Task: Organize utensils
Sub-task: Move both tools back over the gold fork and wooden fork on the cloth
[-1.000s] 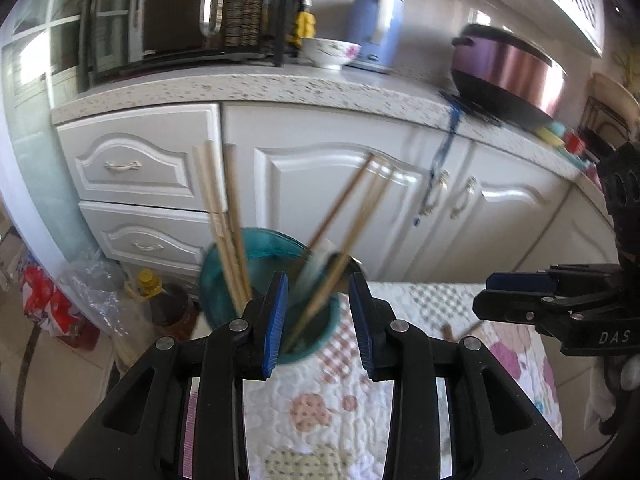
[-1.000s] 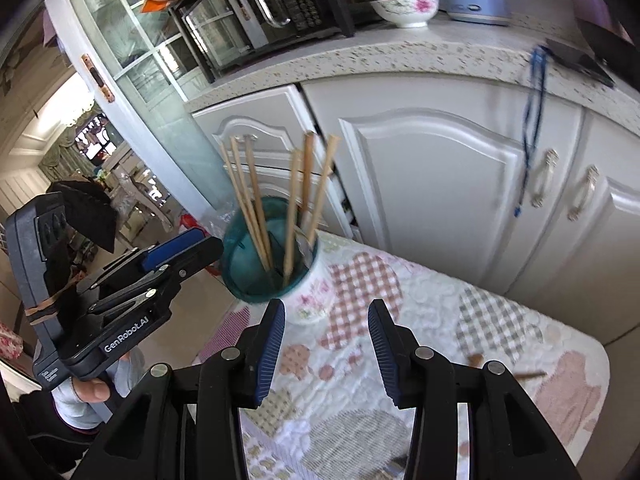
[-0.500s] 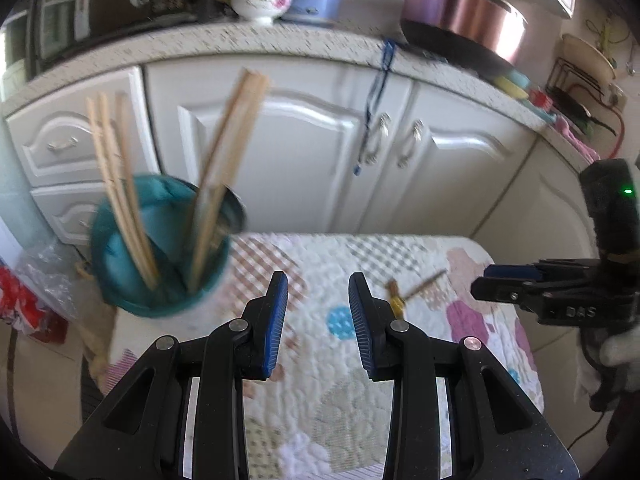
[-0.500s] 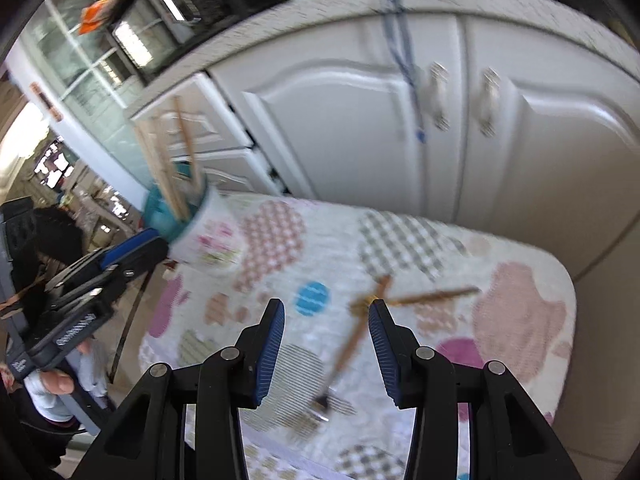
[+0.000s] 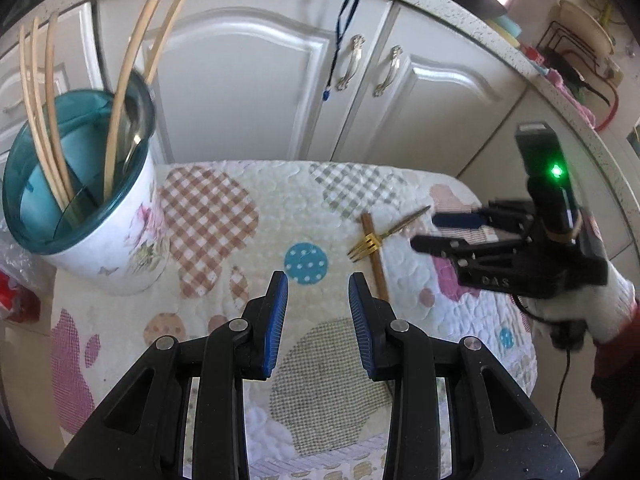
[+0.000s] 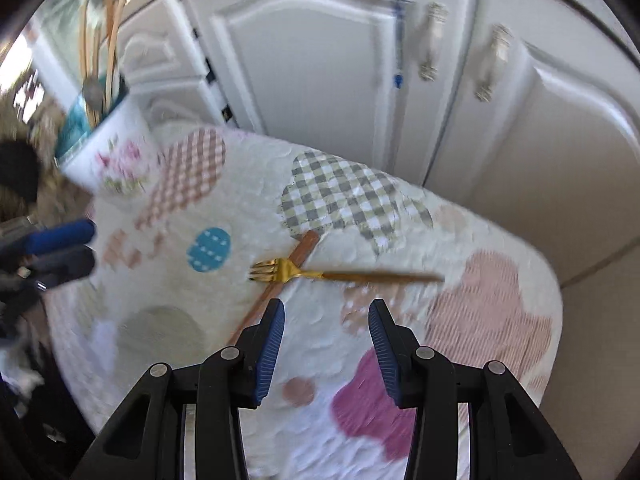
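A gold fork (image 6: 344, 274) lies across a brown wooden-handled utensil (image 6: 276, 286) on the quilted table cover (image 6: 400, 420); both show in the left wrist view, fork (image 5: 384, 234) and brown handle (image 5: 376, 264). A white floral utensil cup (image 5: 120, 232) with a teal rim holds several chopsticks (image 5: 40, 112) and a metal spoon (image 5: 134, 140); it stands at the table's left. My right gripper (image 6: 326, 344) is open and empty, just short of the fork. My left gripper (image 5: 318, 322) is open and empty above the table's middle.
White cabinet doors (image 5: 256, 80) with metal handles stand behind the table. A blue cord (image 5: 344, 28) hangs from the speckled countertop (image 5: 460, 12). The table's rounded right edge (image 6: 556, 280) is near the fork's handle end.
Both grippers have swung from the cup toward the table's right part and lowered. The fork and brown utensil now lie right in front of the right gripper. Both stay open.
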